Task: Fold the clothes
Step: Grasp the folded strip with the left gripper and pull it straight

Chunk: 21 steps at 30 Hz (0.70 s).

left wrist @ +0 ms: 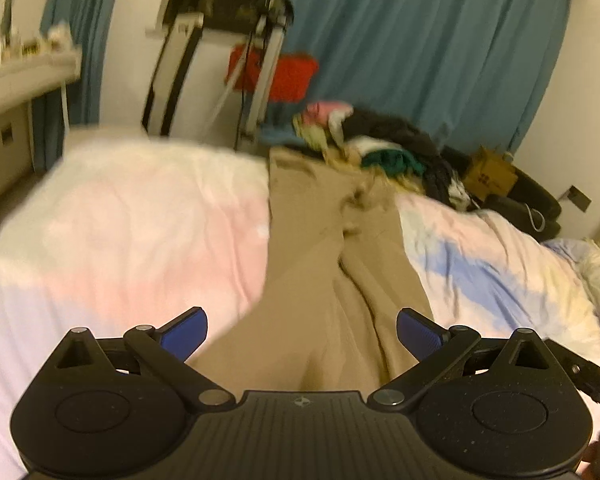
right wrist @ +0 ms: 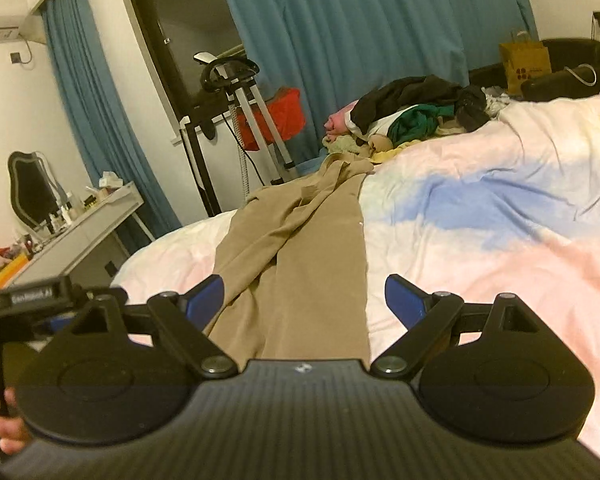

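Note:
Tan trousers [left wrist: 320,264] lie stretched lengthwise on the bed, waistband far, legs toward me; the right wrist view shows the trousers [right wrist: 300,248] too. My left gripper [left wrist: 302,334] is open just above the near end of the legs, blue pads either side of the cloth, holding nothing. My right gripper [right wrist: 304,300] is open as well, hovering over the near leg ends with cloth between but not pinched. The left gripper's body [right wrist: 32,300] shows at the left edge of the right wrist view, held by a hand [right wrist: 4,420].
The bed has a pastel pink, blue and white duvet [right wrist: 480,208]. A pile of mixed clothes [right wrist: 412,112] sits at its far end. Beyond stand an exercise machine [right wrist: 236,92], blue curtains [right wrist: 360,40], a dressing table [right wrist: 80,228] at left and a black chair with a paper bag [right wrist: 526,62].

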Tool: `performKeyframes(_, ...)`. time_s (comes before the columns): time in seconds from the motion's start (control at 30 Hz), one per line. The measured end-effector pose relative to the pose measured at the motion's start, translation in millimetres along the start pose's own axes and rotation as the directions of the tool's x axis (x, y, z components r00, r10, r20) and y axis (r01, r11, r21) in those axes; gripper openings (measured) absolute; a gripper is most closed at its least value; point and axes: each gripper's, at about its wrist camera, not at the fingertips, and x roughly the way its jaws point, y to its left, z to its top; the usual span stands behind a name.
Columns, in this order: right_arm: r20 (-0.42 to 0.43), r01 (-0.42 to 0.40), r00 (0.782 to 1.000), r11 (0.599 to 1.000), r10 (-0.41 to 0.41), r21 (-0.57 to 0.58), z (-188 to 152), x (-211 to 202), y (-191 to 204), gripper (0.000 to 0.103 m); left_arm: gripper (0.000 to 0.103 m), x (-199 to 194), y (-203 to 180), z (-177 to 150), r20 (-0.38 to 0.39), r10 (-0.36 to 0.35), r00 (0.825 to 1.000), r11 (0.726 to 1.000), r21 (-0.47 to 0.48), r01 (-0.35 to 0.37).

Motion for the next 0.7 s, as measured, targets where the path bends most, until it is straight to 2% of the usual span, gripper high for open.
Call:
performKeyframes(0.1, 0.001, -0.012, 1.0, 1.0, 0.012, -0.007, -1.8, -3.7, -0.1, 0.089, 0.102, 11.5, 12.5, 1.8, -0.106, -0.031, 0.994, 0.997, -0.068, 0.024)
performKeyframes(0.2, 0.0, -0.018, 1.0, 1.0, 0.018, -0.009, -3.2, -6.2, 0.0, 0.089, 0.099, 25.1, 31.9, 8.2, -0.208, -0.086, 0.974, 0.983, -0.175, 0.05)
performKeyframes(0.27, -0.004, -0.026, 1.0, 1.0, 0.026, 0.002, -3.4, -5.8, -1.6, 0.089, 0.096, 31.6, 44.7, 12.6, -0.252, -0.088, 0.964, 0.976, -0.214, 0.033)
performKeyframes(0.37, -0.011, -0.024, 1.0, 1.0, 0.024, 0.019, -3.1, -4.3, -4.1, 0.089, 0.096, 36.1, 61.2, 22.6, -0.282, -0.038, 0.959, 0.981, -0.194, -0.018)
performKeyframes(0.5, -0.024, -0.022, 0.999, 0.999, 0.023, 0.045, -3.7, -1.7, -8.9, 0.089, 0.096, 47.1, 89.0, 31.4, -0.359, -0.091, 0.929, 0.986, -0.164, 0.034)
performKeyframes(0.6, -0.031, -0.019, 0.999, 0.998, 0.02, 0.056, -4.8, 0.4, -11.6, 0.089, 0.094, 52.3, 105.3, 30.9, -0.39, -0.077, 0.918, 0.993, -0.109, 0.037)
performKeyframes(0.7, -0.042, -0.016, 0.999, 0.997, 0.019, 0.075, -5.3, 3.5, -15.8, 0.089, 0.089, 60.1, 116.4, 23.4, -0.421, -0.134, 0.897, 0.988, -0.131, 0.086)
